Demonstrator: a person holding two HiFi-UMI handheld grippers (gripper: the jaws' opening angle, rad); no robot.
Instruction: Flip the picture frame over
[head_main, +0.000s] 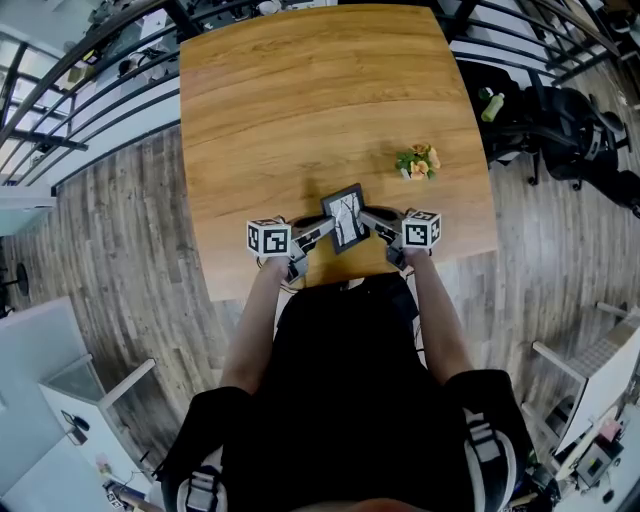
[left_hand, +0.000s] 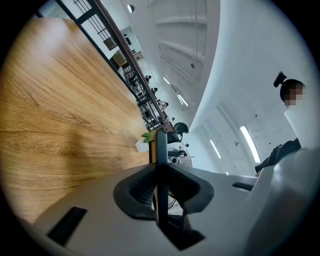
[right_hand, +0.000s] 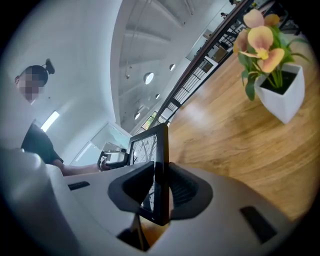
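Small black rectangular picture frame with a bare-branch print (head_main: 346, 217) sits lower middle of the head view, over the near strip of the light wooden table (head_main: 320, 100), held between both tools. Left gripper (head_main: 325, 230) is clamped narrow on the frame's left edge. In the left gripper view the thin dark edge runs straight up between the pads, both pressing on it. Right gripper (head_main: 368, 220) does the same on the right edge, jaws narrow and pinching the frame, with the print side turned to the left of the right gripper view.

Progress: the frame is gripped on both sides and looks raised or tipped up, but in the head view the print face still shows to the camera. So I judge the turn is at most begun. Rolling it over and laying it face down is left. Can't tell if its lower edge touches the wood.

Room: the table's near edge is just below the frame and the person's dark torso is right behind it, so it's tight toward the bottom of the frame. Wide bare wood toward the top. Small white pot of orange flowers (head_main: 418, 163) sits up and right of the frame, near but apart, and is the one thing to clear on that side. Left side is free.
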